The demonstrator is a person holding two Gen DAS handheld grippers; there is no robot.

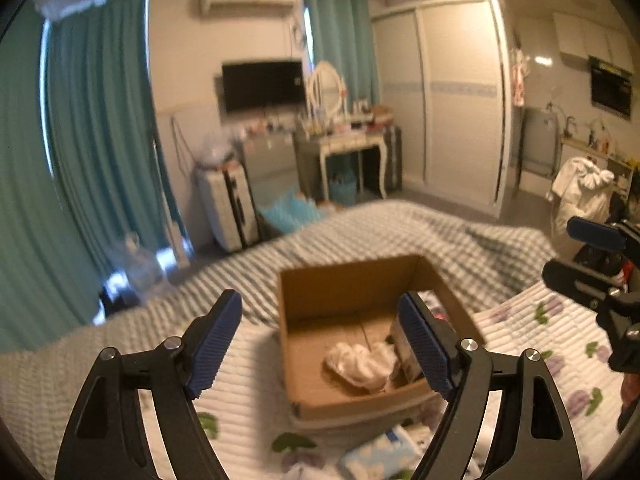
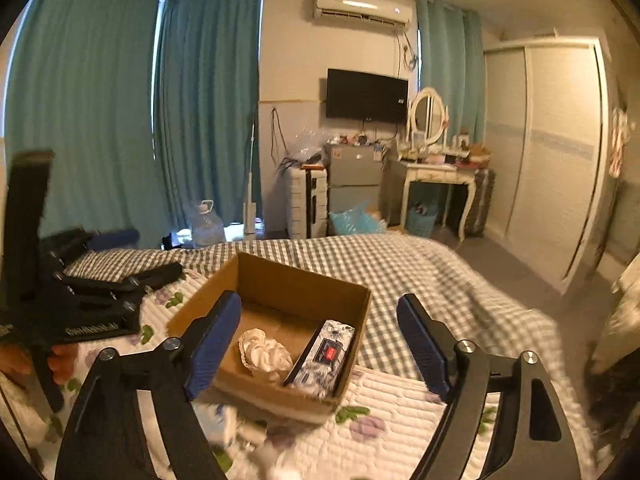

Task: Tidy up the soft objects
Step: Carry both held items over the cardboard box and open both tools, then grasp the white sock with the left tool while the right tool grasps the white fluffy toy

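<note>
An open cardboard box [image 1: 348, 292] [image 2: 304, 284] sits on the bed. Inside lie a white ruffled soft item [image 1: 360, 364] [image 2: 266, 354] and a floral tissue pack [image 2: 326, 358], which stands against the box's right wall. My left gripper [image 1: 320, 344] is open and empty above the box's near side. My right gripper [image 2: 320, 344] is open and empty, over the box's front right corner. A blue-and-white soft pack [image 1: 380, 454] lies on the quilt in front of the box. The right gripper shows at the right edge of the left wrist view [image 1: 592, 264].
The bed has a white floral quilt [image 2: 400, 408] and a grey checked blanket [image 2: 400, 264]. Beyond the bed stand teal curtains [image 2: 100, 120], a water jug [image 2: 206, 224], a drawer unit, a dressing table [image 2: 436, 176] and a wardrobe [image 2: 552, 152].
</note>
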